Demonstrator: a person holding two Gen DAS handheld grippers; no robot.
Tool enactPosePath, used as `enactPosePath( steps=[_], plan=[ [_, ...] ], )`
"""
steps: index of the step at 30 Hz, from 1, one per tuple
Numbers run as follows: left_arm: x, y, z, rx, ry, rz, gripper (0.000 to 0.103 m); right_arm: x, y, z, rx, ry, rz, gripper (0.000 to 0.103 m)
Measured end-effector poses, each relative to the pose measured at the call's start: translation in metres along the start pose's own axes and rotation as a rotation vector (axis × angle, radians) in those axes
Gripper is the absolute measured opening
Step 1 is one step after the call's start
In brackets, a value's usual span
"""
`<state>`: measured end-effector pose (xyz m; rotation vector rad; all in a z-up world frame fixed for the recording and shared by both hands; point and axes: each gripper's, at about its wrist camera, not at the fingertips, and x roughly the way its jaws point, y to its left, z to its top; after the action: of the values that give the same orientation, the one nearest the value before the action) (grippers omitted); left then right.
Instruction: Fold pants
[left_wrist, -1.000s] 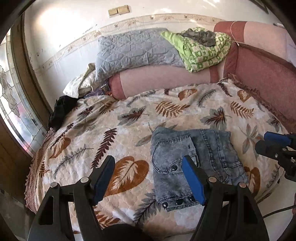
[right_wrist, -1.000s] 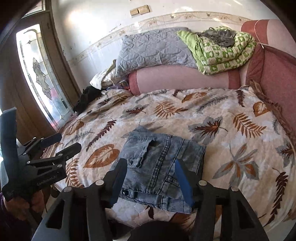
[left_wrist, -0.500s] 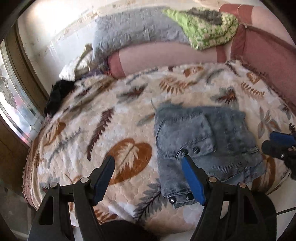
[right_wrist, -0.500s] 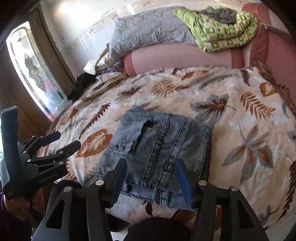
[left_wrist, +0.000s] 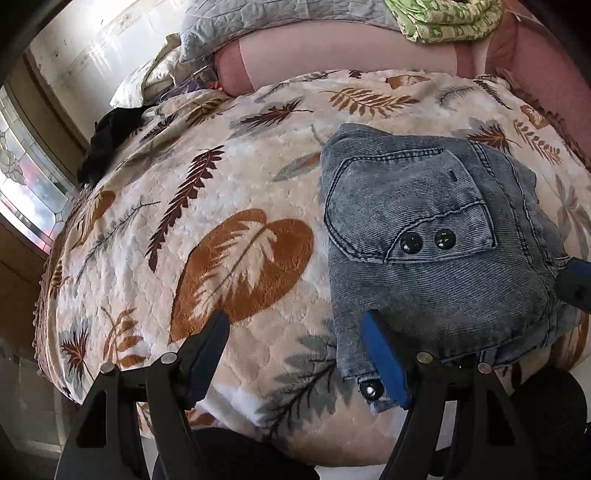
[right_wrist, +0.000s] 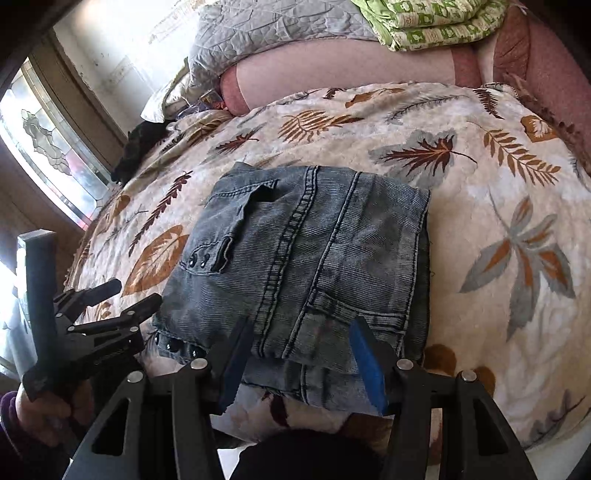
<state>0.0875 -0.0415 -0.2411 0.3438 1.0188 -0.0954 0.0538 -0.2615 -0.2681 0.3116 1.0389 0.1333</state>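
Note:
The folded grey-blue denim pants (left_wrist: 436, 240) lie flat on the leaf-print blanket, pocket with two black studs facing up. My left gripper (left_wrist: 293, 325) is open low over the blanket, its right blue pad (left_wrist: 384, 362) above the pants' near left corner. In the right wrist view the pants (right_wrist: 306, 258) fill the middle, and my right gripper (right_wrist: 301, 328) is open just above their near edge, nothing pinched. The left gripper (right_wrist: 107, 295) shows at the left of that view, held by a hand (right_wrist: 37, 413). The right gripper's blue tip (left_wrist: 576, 280) peeks in at the right of the left wrist view.
The leaf-print blanket (right_wrist: 480, 206) covers a rounded bed. Behind it lie a pink bolster (right_wrist: 343, 70), a grey quilted pillow (right_wrist: 273, 29) and a green patterned cloth (right_wrist: 436, 18). A black garment (left_wrist: 110, 136) sits at the far left edge by a stained-glass window (right_wrist: 48, 147).
Both grippers have come down and tilted towards the pants, which now look much larger and closer. The jaws' spread is unchanged and the pants have not moved.

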Motion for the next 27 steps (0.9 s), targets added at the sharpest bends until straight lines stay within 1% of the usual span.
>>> enactPosePath(
  steps=[2,4,7,10,20,27],
  plan=[
    [0.003,-0.002,-0.001,0.009,0.003,0.007,0.075,0.009,-0.001,-0.001,0.010,0.028,-0.016,0.058],
    [0.005,-0.005,-0.003,0.023,-0.002,0.014,0.075,0.018,-0.005,-0.003,0.027,0.054,-0.012,0.058],
    [0.006,-0.008,-0.004,0.039,-0.015,0.023,0.076,0.020,-0.005,-0.006,0.017,0.043,-0.018,0.058],
    [0.007,-0.008,-0.005,0.034,-0.016,0.021,0.076,0.024,-0.003,-0.006,-0.004,0.051,-0.032,0.058],
    [0.010,-0.007,-0.007,0.021,-0.024,0.013,0.076,0.024,-0.002,-0.009,-0.010,0.034,-0.034,0.059],
    [0.016,-0.004,-0.008,-0.004,-0.023,-0.010,0.078,0.026,0.000,-0.009,-0.020,0.031,-0.039,0.060]
  ],
)
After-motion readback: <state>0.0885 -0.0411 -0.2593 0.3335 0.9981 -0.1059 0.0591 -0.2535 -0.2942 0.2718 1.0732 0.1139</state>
